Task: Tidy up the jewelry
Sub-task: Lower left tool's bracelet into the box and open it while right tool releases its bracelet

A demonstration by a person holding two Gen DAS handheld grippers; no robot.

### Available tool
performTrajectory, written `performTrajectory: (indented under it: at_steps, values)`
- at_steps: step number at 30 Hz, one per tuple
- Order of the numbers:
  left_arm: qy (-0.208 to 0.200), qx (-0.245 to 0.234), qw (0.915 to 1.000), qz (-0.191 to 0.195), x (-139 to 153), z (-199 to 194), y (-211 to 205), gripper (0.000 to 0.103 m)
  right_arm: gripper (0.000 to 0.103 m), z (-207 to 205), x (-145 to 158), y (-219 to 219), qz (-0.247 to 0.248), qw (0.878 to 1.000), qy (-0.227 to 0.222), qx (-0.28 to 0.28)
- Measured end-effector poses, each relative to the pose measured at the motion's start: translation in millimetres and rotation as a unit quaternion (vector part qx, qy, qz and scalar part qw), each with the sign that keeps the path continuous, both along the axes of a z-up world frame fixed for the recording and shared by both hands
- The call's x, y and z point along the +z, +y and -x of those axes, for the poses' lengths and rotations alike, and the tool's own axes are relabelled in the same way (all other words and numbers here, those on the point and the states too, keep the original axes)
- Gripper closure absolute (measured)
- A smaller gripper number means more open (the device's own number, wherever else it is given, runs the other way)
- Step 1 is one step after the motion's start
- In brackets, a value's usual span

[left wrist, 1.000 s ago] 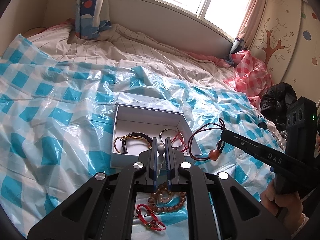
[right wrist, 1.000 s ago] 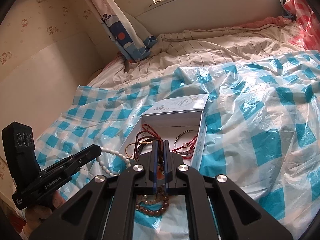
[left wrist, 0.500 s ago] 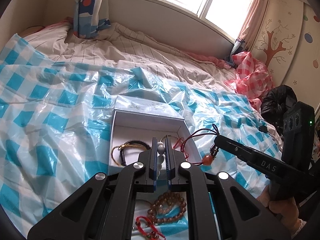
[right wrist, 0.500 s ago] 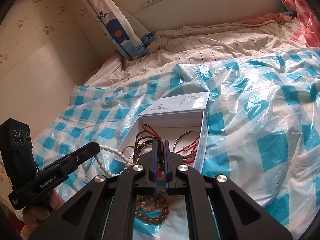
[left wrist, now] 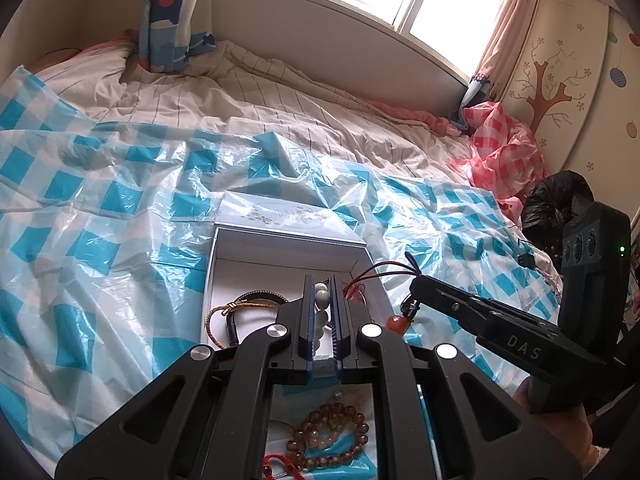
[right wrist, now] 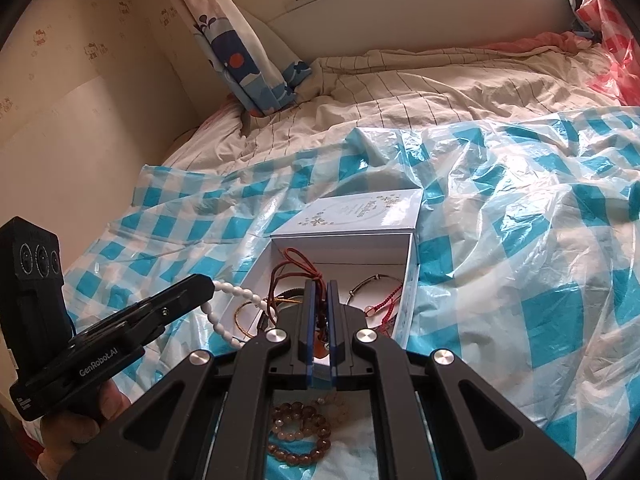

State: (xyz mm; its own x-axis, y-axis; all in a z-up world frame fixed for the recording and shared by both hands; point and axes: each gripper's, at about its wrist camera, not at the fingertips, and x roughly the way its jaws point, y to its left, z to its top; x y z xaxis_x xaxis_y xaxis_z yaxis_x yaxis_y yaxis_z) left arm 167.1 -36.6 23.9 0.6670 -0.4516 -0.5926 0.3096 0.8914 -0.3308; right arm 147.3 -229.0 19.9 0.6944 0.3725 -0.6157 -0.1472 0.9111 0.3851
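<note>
1. Your left gripper (left wrist: pixel 322 312) is blocking your view of the near end of the white box (left wrist: pixel 280 246), and its frame is cutting off the brown bead bracelet (left wrist: pixel 330 436) lying on the bed's blue checked sheet (left wrist: pixel 100 208).
2. The white bead string (right wrist: pixel 230 300) is trailing from your left gripper's tip in a curve running down toward the box's near left corner.
3. The red cord (left wrist: pixel 384 270) is looping from your right gripper (right wrist: pixel 318 320) over the box's right wall, its orange bead (left wrist: pixel 398 324) dangling below.
4. You are keeping your left gripper clamped on the white beads, jaws nearly together.
5. You are pinching the cord in your right gripper, jaws close.
</note>
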Motion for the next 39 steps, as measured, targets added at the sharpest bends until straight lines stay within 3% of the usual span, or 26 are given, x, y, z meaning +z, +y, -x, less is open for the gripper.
performTrajectory:
  at_steps: [10,26,36,39]
  values:
    - [0.001,-0.002,1.0,0.001,-0.7,-1.9,-0.9,0.096,0.097,-9.0,-10.0,3.9,0.004,1.0,0.012,-0.001]
    - [0.03,0.001,0.9995,0.011,-28.0,-28.7,-12.6,0.096,0.097,-26.6,-34.7,9.0,0.01,0.999,0.045,-0.004]
    - [0.066,0.022,0.9975,-0.013,-51.1,-43.3,-6.2,0.096,0.097,-31.8,-50.2,14.3,0.023,0.997,0.067,-0.002]
    - [0.079,0.028,0.9962,-0.024,-57.8,-47.6,-4.1,0.096,0.092,-32.7,-54.0,17.6,0.035,0.997,0.073,-0.003]
